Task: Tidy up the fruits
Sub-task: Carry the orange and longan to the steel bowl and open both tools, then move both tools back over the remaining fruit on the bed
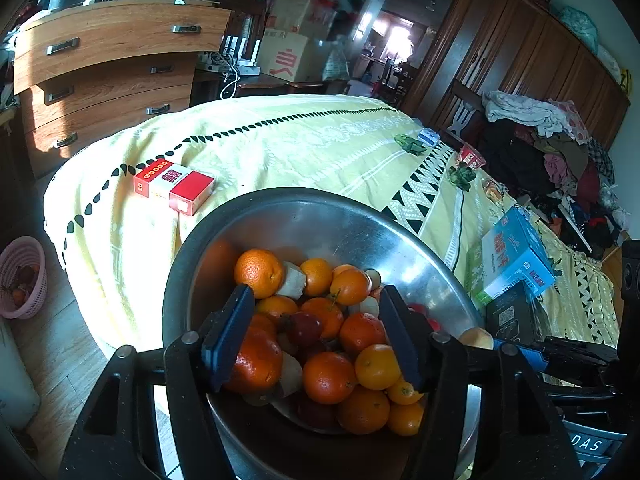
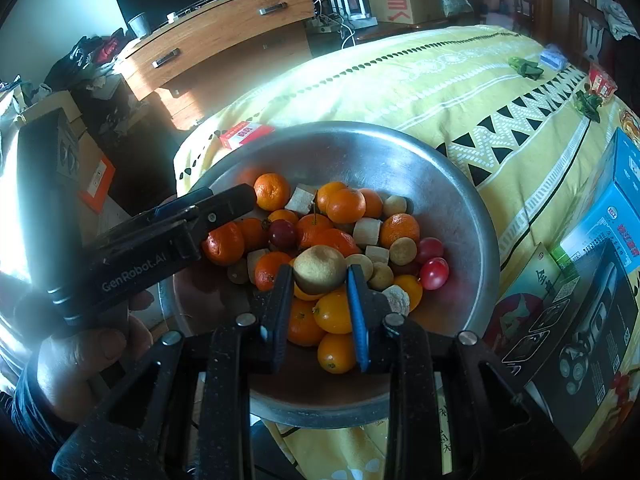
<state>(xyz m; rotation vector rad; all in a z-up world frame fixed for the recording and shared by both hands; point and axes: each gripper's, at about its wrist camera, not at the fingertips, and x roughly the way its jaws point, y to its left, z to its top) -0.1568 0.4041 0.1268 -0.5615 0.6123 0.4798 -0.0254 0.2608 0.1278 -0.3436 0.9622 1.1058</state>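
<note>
A steel bowl (image 1: 320,220) (image 2: 460,200) on the yellow cloth holds many oranges (image 1: 258,273) (image 2: 346,205), small red fruits (image 2: 434,273), pale round fruits and pale chunks (image 2: 366,231). My left gripper (image 1: 316,300) is open over the bowl, its fingers above the oranges. It also shows at the bowl's left side in the right wrist view (image 2: 224,200). My right gripper (image 2: 319,276) is shut on a tan round fruit (image 2: 319,269), held just above the pile at the bowl's near side.
On the cloth lie a red and white box (image 1: 174,186), a blue box (image 1: 516,254) (image 2: 608,216), a black box (image 2: 580,320) and small green items (image 1: 410,144). A wooden dresser (image 1: 108,72) stands behind. A pink basket (image 1: 24,276) sits on the floor at left.
</note>
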